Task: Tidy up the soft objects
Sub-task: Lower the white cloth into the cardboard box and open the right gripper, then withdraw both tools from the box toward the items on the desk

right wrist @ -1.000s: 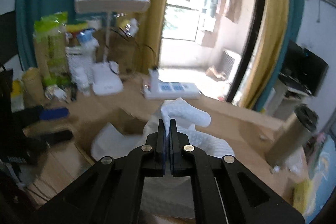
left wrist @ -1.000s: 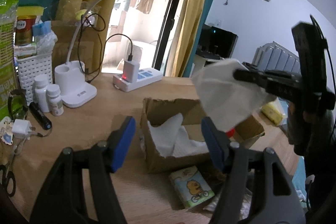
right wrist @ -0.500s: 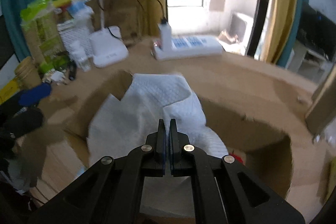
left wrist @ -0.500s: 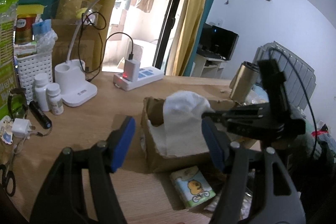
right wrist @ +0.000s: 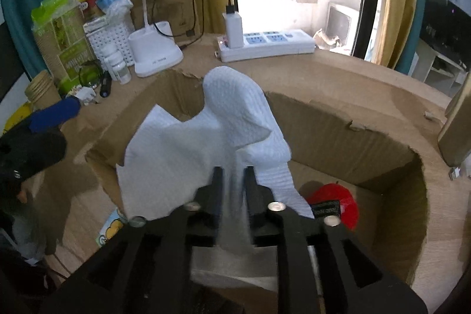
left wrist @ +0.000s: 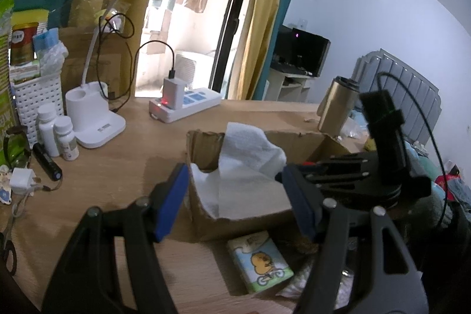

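Observation:
A white tissue (right wrist: 223,119) stands crumpled in the open cardboard box (right wrist: 338,143), draped over the box's left wall. My right gripper (right wrist: 233,175) points down into the box; its jaws are opening, and the tissue's tail still lies between the parted pads. A red object (right wrist: 332,196) lies on the box floor just right of the fingers. From the left wrist view, the tissue (left wrist: 250,149) pokes above the box (left wrist: 244,222). My left gripper (left wrist: 232,169) hovers in front of the box, open, with nothing between its blue pads (left wrist: 172,202).
A tissue pack with a yellow cartoon (left wrist: 259,264) lies in front of the box. Behind are a lamp base (left wrist: 94,119), a power strip (left wrist: 185,105), two white bottles (left wrist: 59,134), a white basket (left wrist: 35,96) and a metal tumbler (left wrist: 335,105).
My right gripper came down with the tissue into the box, and its jaws have parted from fully shut. The left gripper stayed where it was.

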`<move>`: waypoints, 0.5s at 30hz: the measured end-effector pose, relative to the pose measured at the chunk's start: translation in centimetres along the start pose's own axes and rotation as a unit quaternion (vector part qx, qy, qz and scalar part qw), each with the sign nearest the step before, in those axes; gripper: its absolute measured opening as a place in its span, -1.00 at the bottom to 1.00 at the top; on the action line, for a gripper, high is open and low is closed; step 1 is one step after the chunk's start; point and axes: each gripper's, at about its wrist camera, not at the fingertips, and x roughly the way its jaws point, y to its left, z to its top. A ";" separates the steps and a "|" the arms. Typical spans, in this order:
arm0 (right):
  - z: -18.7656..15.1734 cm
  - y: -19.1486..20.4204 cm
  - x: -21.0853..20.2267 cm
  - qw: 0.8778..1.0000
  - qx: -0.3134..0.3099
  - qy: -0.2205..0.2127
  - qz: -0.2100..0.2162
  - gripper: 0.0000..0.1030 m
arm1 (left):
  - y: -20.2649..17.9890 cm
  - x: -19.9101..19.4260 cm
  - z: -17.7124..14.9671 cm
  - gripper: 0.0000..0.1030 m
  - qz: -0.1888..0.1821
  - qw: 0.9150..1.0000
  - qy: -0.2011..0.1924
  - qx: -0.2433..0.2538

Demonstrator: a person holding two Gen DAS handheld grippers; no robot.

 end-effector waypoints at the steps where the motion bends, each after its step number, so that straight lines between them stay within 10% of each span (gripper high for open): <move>1: 0.0 -0.1 -0.4 1.000 0.003 -0.006 -0.001 -0.28 | 0.0 0.1 0.0 0.32 -0.001 1.000 0.001 0.000; 15: -2.0 -3.1 -3.4 0.992 0.073 -0.022 -0.098 -0.10 | -0.2 0.4 -0.2 0.32 -0.006 1.000 0.004 0.001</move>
